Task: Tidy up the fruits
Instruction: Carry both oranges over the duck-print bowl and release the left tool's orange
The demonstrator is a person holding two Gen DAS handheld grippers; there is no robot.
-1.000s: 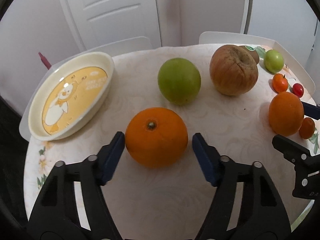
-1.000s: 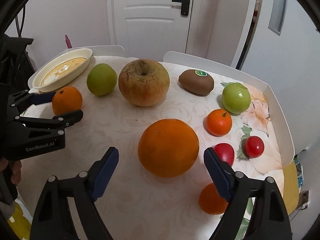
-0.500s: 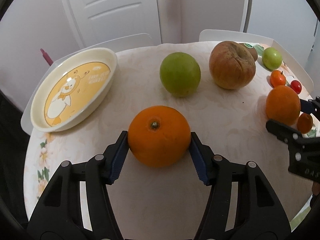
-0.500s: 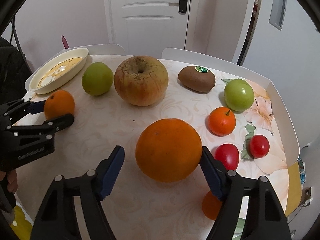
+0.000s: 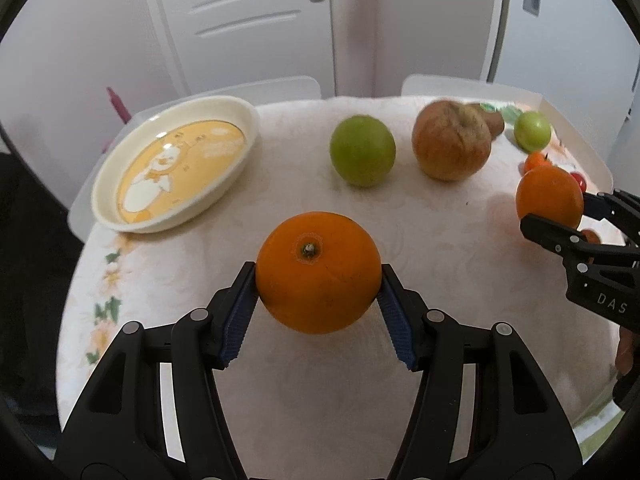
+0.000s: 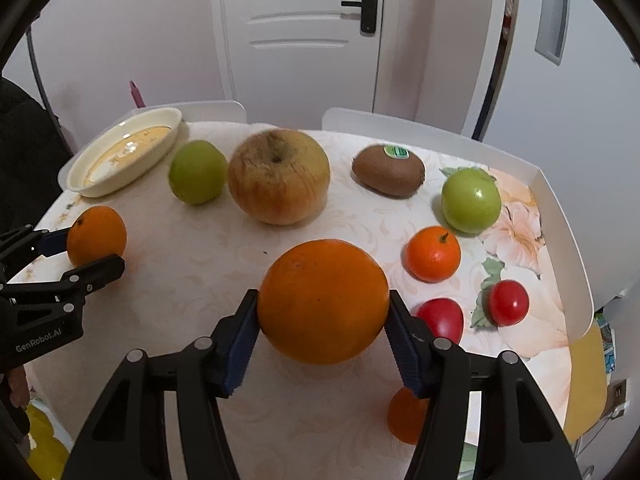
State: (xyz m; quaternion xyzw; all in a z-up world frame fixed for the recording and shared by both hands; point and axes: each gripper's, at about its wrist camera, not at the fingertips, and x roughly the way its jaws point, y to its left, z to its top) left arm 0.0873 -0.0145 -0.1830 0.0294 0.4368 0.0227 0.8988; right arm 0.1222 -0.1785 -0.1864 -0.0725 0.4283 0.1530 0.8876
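Two grippers (image 5: 318, 280) (image 6: 322, 312), each clamped on an orange (image 5: 318, 272) (image 6: 322, 300); kiwi (image 6: 388, 176) unobstructed only from right wrist.

a round table (image 6: 208, 264) with pale floral cloth carries a cream dish (image 6: 120, 156), apples (image 6: 280, 176), kiwi (image 6: 388, 172), tomatoes (image 6: 508, 302).

Soft, even indoor light fills both views, with faint shadows under the fruit. Fisheye bending curves the far door (image 6: 300, 36) and blackens the corners. The far fruit is slightly blurred.
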